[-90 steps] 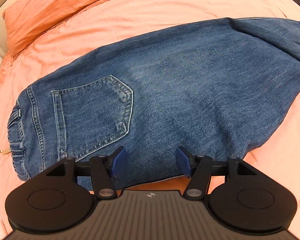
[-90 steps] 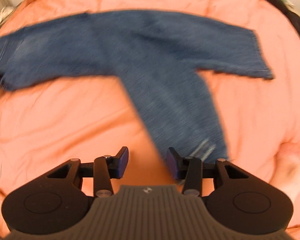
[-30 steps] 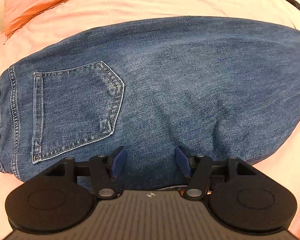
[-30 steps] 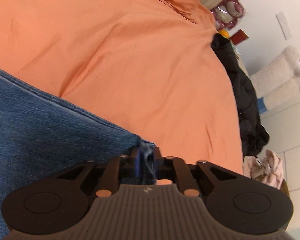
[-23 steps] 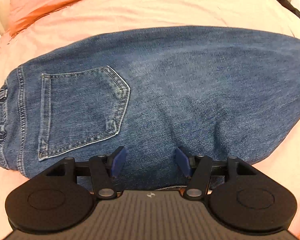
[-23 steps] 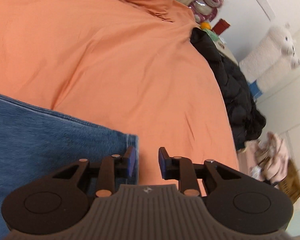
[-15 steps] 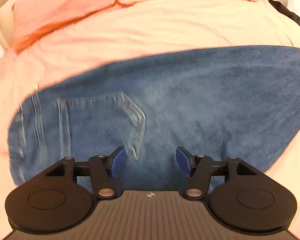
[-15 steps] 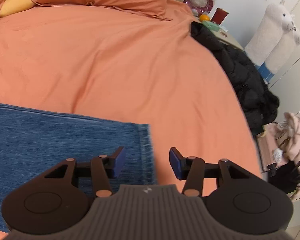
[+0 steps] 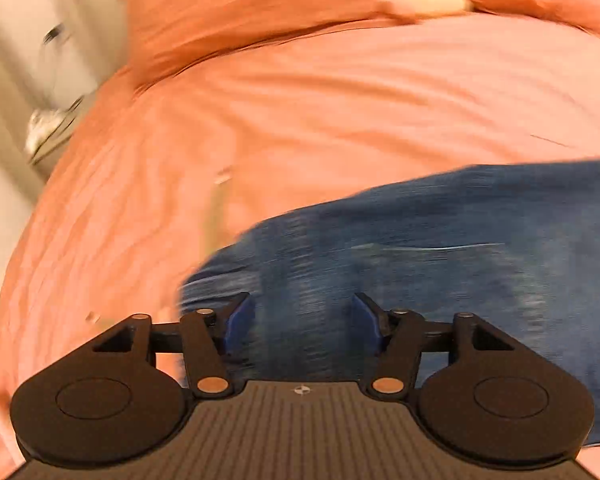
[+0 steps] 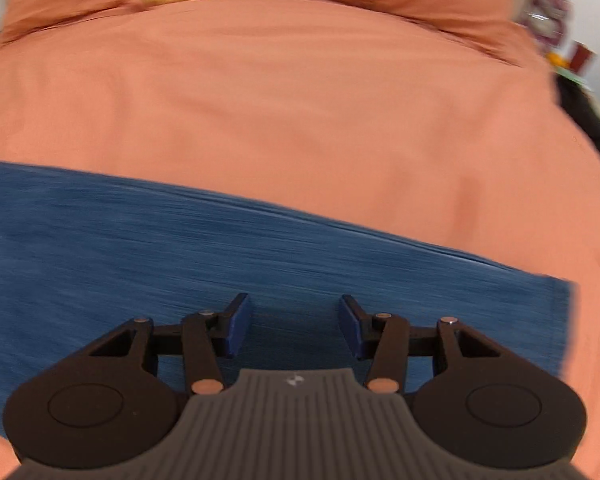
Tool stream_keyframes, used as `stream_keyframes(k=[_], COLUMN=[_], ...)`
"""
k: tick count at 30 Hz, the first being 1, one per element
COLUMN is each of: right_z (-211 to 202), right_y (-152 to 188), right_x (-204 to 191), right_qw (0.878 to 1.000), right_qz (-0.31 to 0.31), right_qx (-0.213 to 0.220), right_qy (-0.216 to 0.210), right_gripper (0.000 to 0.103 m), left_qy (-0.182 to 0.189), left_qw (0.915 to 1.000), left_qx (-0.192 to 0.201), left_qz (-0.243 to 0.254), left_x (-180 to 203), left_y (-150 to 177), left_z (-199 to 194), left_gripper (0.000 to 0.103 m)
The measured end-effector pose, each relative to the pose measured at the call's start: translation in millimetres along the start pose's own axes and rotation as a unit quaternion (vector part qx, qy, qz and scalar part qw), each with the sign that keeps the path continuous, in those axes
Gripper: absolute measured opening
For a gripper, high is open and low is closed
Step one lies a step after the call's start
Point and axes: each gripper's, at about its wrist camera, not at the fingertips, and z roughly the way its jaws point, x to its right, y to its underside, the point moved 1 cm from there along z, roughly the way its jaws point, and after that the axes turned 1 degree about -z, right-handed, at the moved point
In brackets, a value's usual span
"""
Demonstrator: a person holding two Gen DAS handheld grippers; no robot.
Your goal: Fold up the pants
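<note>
Denim pants [image 10: 180, 256] lay flat on the orange bed cover [image 10: 300, 120], stretched in one long band across it, with the pillows [image 9: 260, 12] far behind them at the head of the bed. I judged that the legs were already laid one on the other, because only a single band with one hem end [image 10: 556, 320] was visible. Both views were blurred.

The left gripper [image 9: 300, 326] hovered with its jaws apart and nothing between them, above the end of the pants that seemed to be the waist. The right gripper [image 10: 294, 326] was also released and empty, above the leg part, with the hem end a little to its right. Probably each tool stood over its own end so that the next fold could bring one end toward the other.
</note>
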Motion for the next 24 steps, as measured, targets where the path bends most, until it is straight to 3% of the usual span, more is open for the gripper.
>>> stream_keyframes(k=[4,7,14,19,24], right_z=[14,29,48,51,17], right_y=[-13,-17,-36,-43,-37], right_x=[-75,-120,-153,-157,-175], right_qw=[0.998,0.998,0.998,0.999,1.000], right_qz=[-0.033,-0.053,-0.050,-0.030,-0.005], right_qx=[-0.004,-0.013,-0.030,-0.040,-0.011], right_qy=[-0.048,-0.044,-0.016,-0.001,-0.004], right_gripper=[0.044,0.044,0.049,0.051,0.046], left_qy=[0.015,0.049,0.069,0.034,0.022], left_qw=[0.9981,0.9943,0.9901,0.9953,0.9986], left_qx=[-0.009,-0.011,-0.031,-0.030,0.012], left_qz=[-0.059,-0.094,-0.119,-0.085,-0.046], left_x=[-39,-53,-58,-50,-40], left_y=[6,4,-10,-18,1], left_z=[20,39,81,78,27], left_gripper=[0.053,0.045,0.044,0.053,0.058])
